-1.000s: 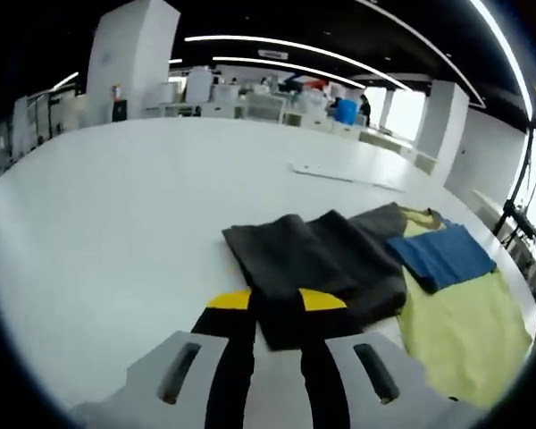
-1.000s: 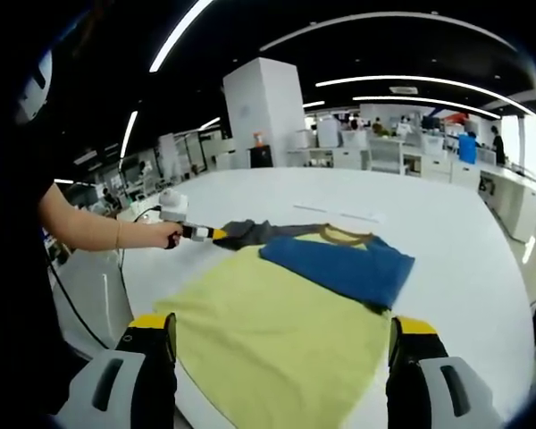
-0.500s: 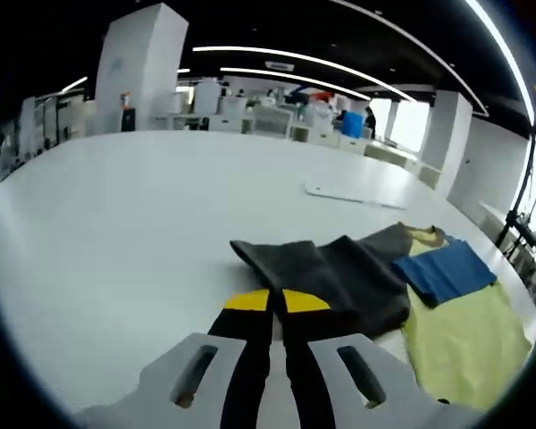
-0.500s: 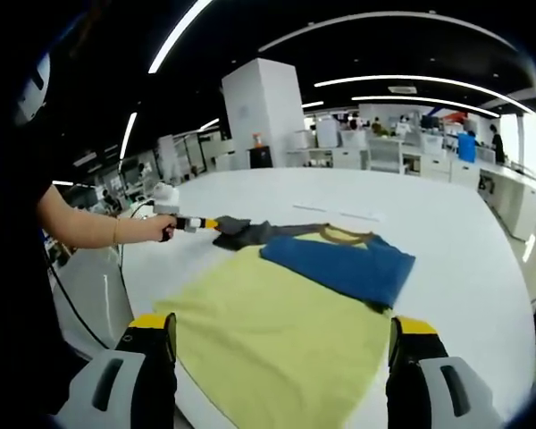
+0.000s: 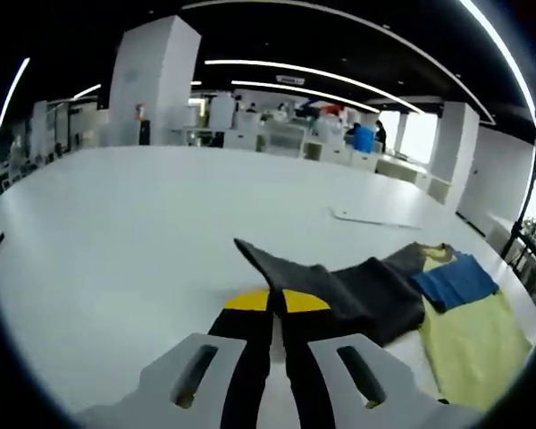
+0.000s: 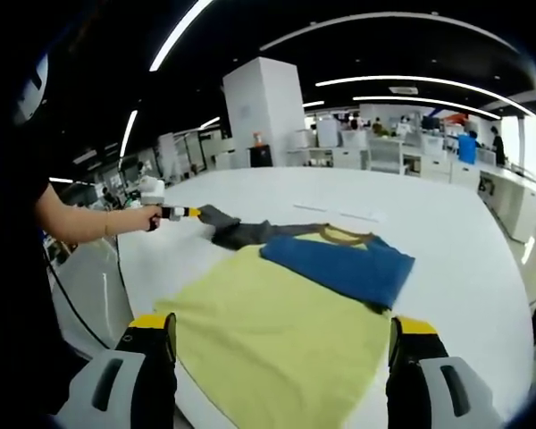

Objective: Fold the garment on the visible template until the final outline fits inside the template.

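The left tool (image 5: 277,308) has its jaws pressed together on the end of the grey sleeve (image 5: 339,286), which stretches away from it across the white bench (image 5: 116,232). In the right gripper view that left tool (image 6: 174,213) is held by a hand (image 6: 147,217) on an arm reaching level over the bench's near-left edge, the sleeve (image 6: 223,223) pulled out sideways from the shirt (image 6: 277,331). The shirt lies flat on the bench, yellow body toward the camera, with a blue sleeve (image 6: 339,264) folded across its upper part. The right tool (image 6: 281,344) hovers over the yellow hem, jaws wide apart and gripping nothing
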